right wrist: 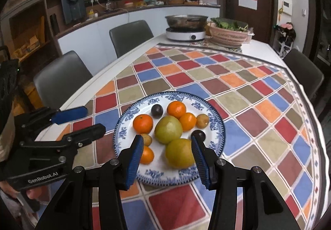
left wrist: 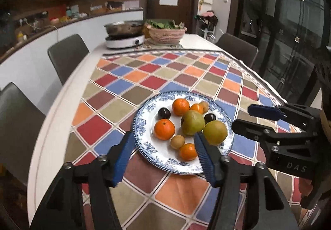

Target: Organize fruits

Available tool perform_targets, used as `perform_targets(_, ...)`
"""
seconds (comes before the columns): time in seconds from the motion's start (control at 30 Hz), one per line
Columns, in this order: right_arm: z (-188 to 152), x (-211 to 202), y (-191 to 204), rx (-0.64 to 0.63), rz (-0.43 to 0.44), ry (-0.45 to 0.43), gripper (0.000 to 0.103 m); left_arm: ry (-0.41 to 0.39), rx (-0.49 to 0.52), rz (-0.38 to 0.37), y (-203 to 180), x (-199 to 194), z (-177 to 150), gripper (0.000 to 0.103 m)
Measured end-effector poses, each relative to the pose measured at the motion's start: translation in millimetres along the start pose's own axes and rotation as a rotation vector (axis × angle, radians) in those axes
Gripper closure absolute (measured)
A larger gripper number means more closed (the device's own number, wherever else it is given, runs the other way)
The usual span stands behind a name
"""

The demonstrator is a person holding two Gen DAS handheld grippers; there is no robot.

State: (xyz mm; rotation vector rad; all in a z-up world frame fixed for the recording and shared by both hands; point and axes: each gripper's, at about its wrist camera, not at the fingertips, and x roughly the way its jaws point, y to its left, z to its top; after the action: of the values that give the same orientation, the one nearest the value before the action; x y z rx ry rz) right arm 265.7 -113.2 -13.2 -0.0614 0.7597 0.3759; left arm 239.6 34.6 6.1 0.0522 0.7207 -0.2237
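Plate [right wrist: 217, 126] of fruit sits on the checked cloth [right wrist: 258, 105] of the bench [right wrist: 260, 45], near edge. On it: two large green-yellow fruits, one at centre [right wrist: 168, 129], one toward 6 o'clock [right wrist: 180, 155], touching each other. Mandarins at 12 [right wrist: 176, 109], 9 [right wrist: 143, 123], 7 [right wrist: 147, 155], and one just right of centre [right wrist: 187, 121]. Two dark plums, 11 o'clock [right wrist: 156, 111] and 4 o'clock [right wrist: 198, 134]. Small tan fruits at 2 [right wrist: 202, 120] and 8 [right wrist: 147, 139].

Right tongs [right wrist: 167, 143] are wide open, holding nothing, and hover over the near side of the plate; in the right wrist view the 6 o'clock green fruit lies between the pads. Left tongs [left wrist: 163, 141] are also wide open and empty, above the plate's near-left rim.

Judgement: all fruit appears gathered but mixed; likely step is picking the near green fruit to sort by kind.

Method notes:
- Descend straight, pads either side of the fruit's widest part.
- Right pad must pass between fruit and the 4 o'clock plum; left pad has to clear the 7 o'clock mandarin.
- Close gently; round skin may slip.
- Lift vertically: the centre fruit touches it and may roll.
- Keep left tongs well apart.
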Motion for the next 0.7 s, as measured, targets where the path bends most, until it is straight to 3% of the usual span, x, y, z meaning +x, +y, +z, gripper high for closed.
perform_targets(0.07,-4.1,-14.1,0.8,0.003,-0.011,-0.015,0.053,-0.021,0.004,0.024,-5.0,-13.1,-2.0,0.035)
perform_targets(0.13,-8.7,-25.8,0.8,0.016,-0.022,-0.024,0.043,-0.042,0.001,0.043,-9.3,-25.9,-6.0,0.03)
perform_targets(0.23,-19.8,-46.4,0.2,0.041,-0.037,-0.047,0.041,-0.058,-0.012,0.056,-16.1,-42.0,-13.6,0.023)
perform_targets(0.37,-33.8,-65.8,0.8,0.065,-0.048,-0.056,0.033,-0.07,-0.037,0.069,-22.8,-59.9,-26.1,0.018)
perform_targets(0.7,-63.4,-113.9,5.8,0.084,-0.086,-0.107,0.03,-0.122,-0.052,0.088,-43.5,-102.2,-49.7,0.011)
